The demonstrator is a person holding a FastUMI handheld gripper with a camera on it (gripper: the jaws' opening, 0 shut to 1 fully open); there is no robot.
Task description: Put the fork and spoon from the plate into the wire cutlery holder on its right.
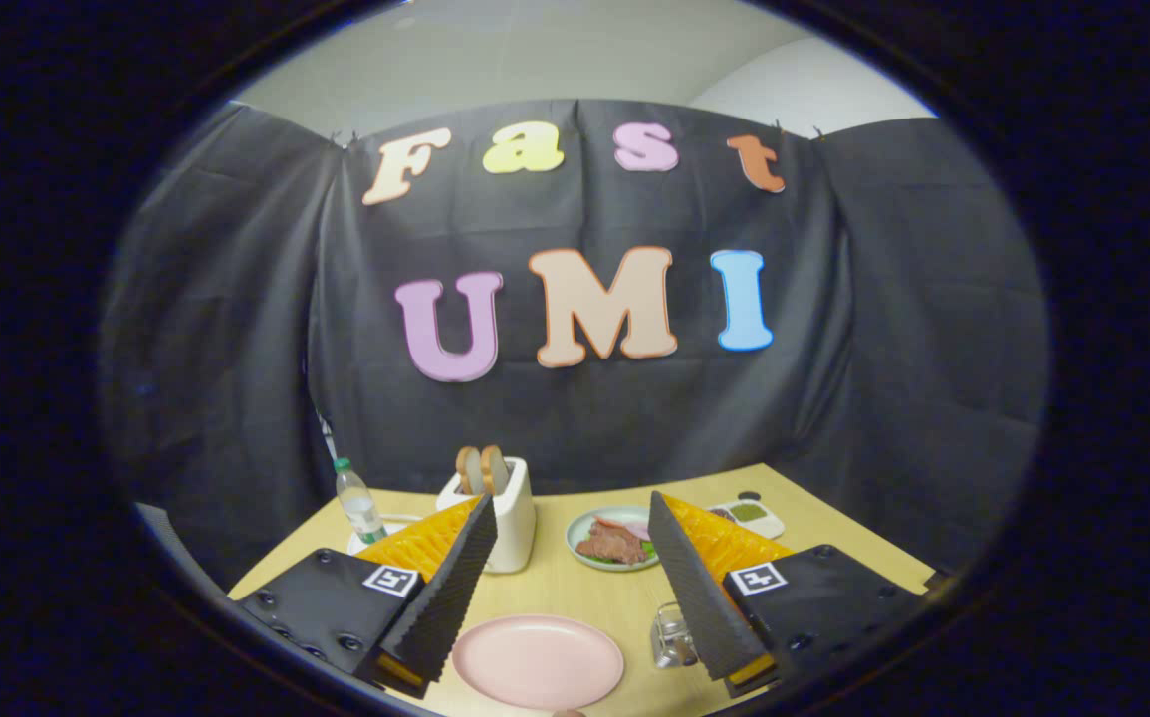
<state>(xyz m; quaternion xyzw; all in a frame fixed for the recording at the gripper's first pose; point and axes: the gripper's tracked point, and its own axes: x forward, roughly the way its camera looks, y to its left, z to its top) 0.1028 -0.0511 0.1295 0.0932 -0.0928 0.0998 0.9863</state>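
Tabletop: light wood, backed by the black cloth wall. Tongs spread wide, nothing between the fingers, held above the surface and not touching anything.

Pink plate sits near, between the two fingers and low in the gap. It looks bare; can't make out a fork or spoon on it. Just right of the plate, partly hidden behind the right finger, a small clear or shiny object stands on the tabletop. Can't tell whether it's the wire cutlery holder.

Beyond the fingertips, further back: white toaster with two bread slices standing up in its slots, right behind the left finger's tip. Right of it, a pale green plate with meat and some greens, between the two tips. Behind the right finger, a white divided dish with something green in it. Far left, a clear water bottle with a green cap, upright, next to a white saucer edge.
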